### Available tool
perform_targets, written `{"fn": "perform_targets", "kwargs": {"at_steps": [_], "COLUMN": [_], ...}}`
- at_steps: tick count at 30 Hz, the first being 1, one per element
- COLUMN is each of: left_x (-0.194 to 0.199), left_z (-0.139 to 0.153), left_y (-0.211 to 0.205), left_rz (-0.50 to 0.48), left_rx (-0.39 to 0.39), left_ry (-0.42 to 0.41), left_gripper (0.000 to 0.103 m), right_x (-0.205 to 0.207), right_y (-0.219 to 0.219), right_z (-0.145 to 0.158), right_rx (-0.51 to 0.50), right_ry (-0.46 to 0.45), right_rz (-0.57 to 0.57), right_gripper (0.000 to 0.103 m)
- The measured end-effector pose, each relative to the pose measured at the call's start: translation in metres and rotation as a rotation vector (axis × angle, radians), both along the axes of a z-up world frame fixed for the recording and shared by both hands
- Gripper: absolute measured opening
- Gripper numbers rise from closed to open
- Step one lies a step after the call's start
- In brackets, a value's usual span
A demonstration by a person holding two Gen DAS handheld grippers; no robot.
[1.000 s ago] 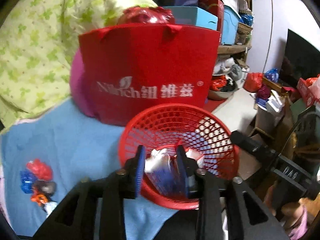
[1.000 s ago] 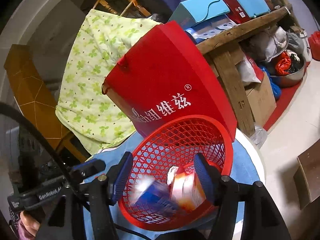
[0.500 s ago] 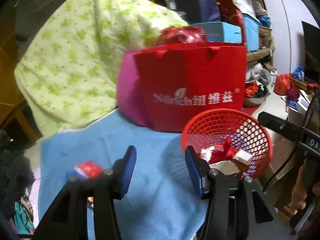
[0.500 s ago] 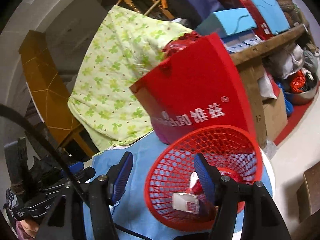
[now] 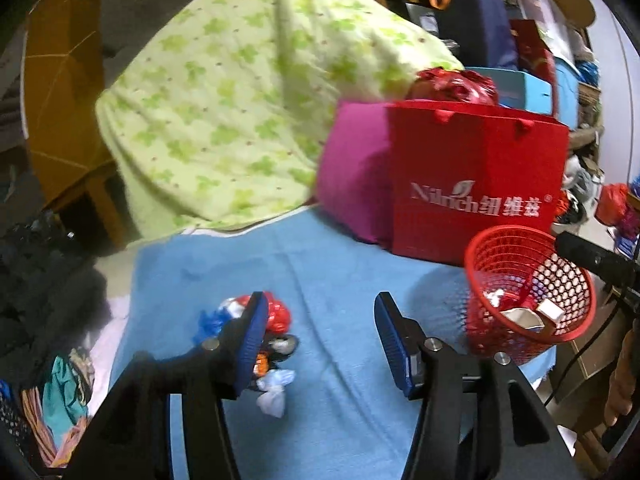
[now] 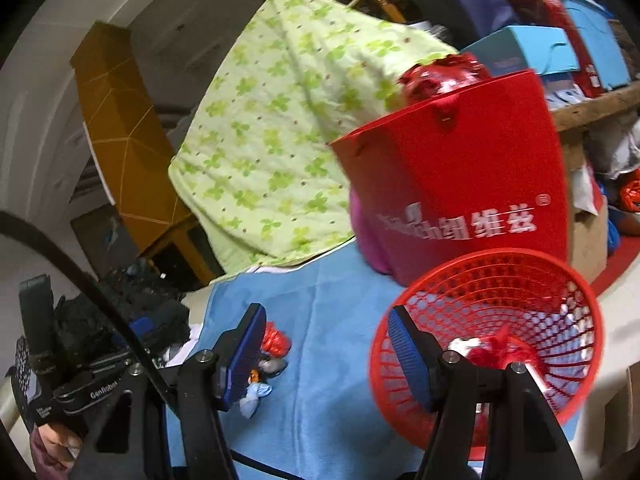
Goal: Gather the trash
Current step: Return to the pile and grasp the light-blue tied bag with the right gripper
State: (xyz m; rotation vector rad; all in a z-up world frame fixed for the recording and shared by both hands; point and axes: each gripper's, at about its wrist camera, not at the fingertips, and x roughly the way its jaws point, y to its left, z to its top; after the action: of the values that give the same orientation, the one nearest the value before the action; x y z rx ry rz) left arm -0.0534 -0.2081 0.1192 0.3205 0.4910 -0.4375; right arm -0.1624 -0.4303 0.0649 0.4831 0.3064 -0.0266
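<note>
A red mesh basket point(image 5: 528, 288) point(image 6: 520, 304) stands on the blue cloth point(image 5: 328, 280) at the right, with wrappers and a small box inside. A heap of crumpled wrappers point(image 5: 276, 316) point(image 6: 272, 344), red, blue, black and white, lies on the cloth at the left. My left gripper point(image 5: 320, 340) hovers over the cloth beside that heap, its jaws opening with nothing between them; the left finger hides part of the heap. My right gripper point(image 6: 324, 356) is open and empty, its right finger in front of the basket's near rim.
A red paper bag point(image 5: 476, 176) and a pink bag point(image 5: 352, 168) stand behind the basket. A green flowered quilt point(image 5: 248, 112) drapes over the back. Dark clothes point(image 5: 44, 280) pile at the left edge. Shelves with boxes point(image 6: 560, 48) crowd the right.
Both grippers swung left, away from over the basket, toward the wrapper heap. The left gripper let go of the wrapper it held over the basket, and its jaws widened. The basket now holds more trash.
</note>
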Motion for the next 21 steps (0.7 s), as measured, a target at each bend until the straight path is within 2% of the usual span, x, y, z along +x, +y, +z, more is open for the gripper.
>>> {"fn": "perform_targets", "kwargs": {"at_steps": [12,16,21], "left_x": [0.019,0.035,0.069], "left_z": [-0.009,-0.025,-0.062], "left_y": [0.055,0.086,0.160], "left_rz": [0.087,0.144,0.311], "left_rx": [-0.039,-0.042,-0.051], "left_ry": [0.024,0.065,0.178], "left_gripper": [0.058,0.058,0.058], "right_x": [0.043,0.074,0.125], "right_y": [0.056,0.079,0.111], "right_z": [-0.001,-0.013,-0.048], "right_rx": [-0.051,-0.053,-0.012], "right_ry": [0.049,0.121,0.261], "right_rz": [0.116,0.187,0.309], "right_gripper": [0.068,0.068,0.068]}}
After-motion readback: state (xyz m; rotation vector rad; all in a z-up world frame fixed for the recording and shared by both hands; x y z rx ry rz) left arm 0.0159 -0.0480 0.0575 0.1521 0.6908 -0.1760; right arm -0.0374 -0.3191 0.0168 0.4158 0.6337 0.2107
